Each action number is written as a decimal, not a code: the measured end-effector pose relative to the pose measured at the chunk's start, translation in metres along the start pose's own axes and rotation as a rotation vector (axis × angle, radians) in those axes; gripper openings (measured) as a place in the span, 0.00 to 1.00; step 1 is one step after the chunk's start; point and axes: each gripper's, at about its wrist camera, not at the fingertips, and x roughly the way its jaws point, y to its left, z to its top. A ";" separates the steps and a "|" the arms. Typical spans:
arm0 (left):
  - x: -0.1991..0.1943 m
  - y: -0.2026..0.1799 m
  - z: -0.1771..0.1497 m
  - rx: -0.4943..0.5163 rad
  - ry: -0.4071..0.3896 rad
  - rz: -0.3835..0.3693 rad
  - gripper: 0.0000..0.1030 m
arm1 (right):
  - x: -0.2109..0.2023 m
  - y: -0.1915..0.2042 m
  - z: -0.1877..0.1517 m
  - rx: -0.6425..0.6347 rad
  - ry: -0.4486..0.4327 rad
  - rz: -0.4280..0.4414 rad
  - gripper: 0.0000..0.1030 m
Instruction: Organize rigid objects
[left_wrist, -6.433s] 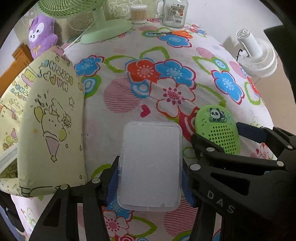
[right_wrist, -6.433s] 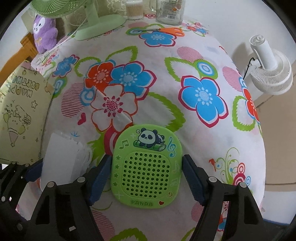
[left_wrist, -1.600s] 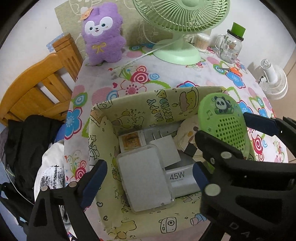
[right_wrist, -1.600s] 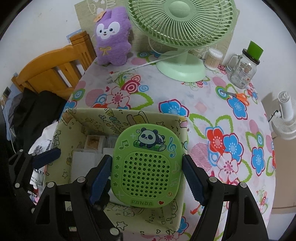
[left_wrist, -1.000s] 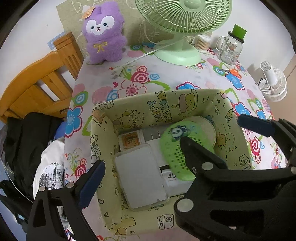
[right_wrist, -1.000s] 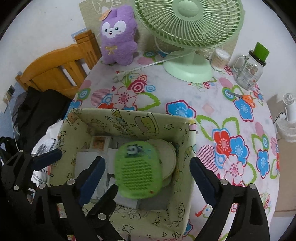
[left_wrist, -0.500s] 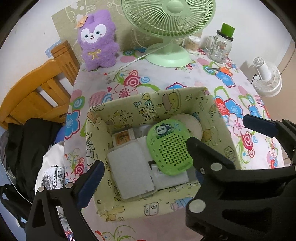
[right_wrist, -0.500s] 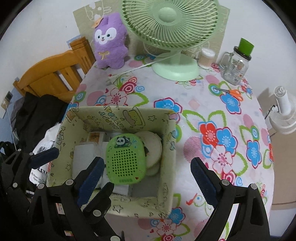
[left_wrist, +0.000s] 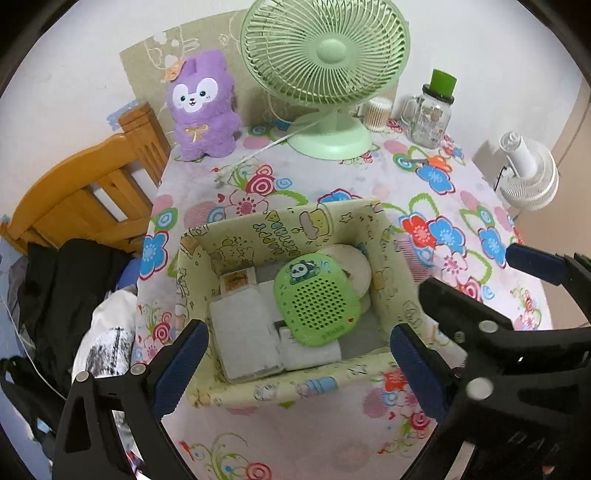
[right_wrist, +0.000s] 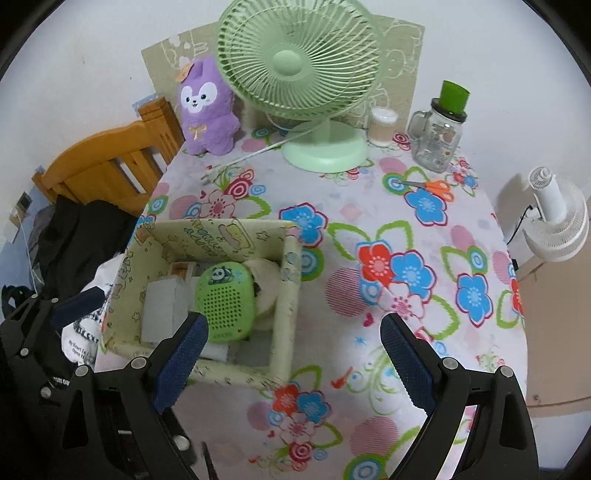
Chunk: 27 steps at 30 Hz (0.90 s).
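Note:
A yellow-green cartoon storage box (left_wrist: 295, 227) (right_wrist: 286, 280) stands on the flowered table. In it lie a green panda speaker (left_wrist: 316, 299) (right_wrist: 226, 301), a frosted white case (left_wrist: 245, 336) (right_wrist: 159, 314), a white charger block (left_wrist: 310, 350), a small tan box (left_wrist: 236, 280) and a round cream disc (left_wrist: 354, 264). My left gripper (left_wrist: 295, 363) is open and empty, raised above the box's near wall. My right gripper (right_wrist: 291, 349) is open and empty, to the right of the box.
A green desk fan (right_wrist: 301, 70), a purple plush (right_wrist: 208, 107), a cotton-swab jar (right_wrist: 382, 125), a glass mug jar (right_wrist: 441, 136) and orange scissors (right_wrist: 432, 186) sit at the table's far side. A wooden chair (left_wrist: 85, 199) stands left. A white fan (right_wrist: 557, 221) stands right.
Both grippers, shut on the white case and the speaker earlier, let them go into the box. Since half a second ago both have pulled back and up, away from the box.

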 end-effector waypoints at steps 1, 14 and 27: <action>-0.003 -0.002 0.000 -0.004 -0.004 -0.001 0.97 | -0.003 -0.003 -0.001 0.001 -0.004 -0.001 0.93; -0.035 -0.041 0.000 -0.031 -0.041 0.004 0.97 | -0.049 -0.065 -0.014 0.019 -0.058 -0.013 0.93; -0.076 -0.069 0.006 -0.048 -0.096 -0.002 0.97 | -0.093 -0.107 -0.020 0.074 -0.112 -0.050 0.93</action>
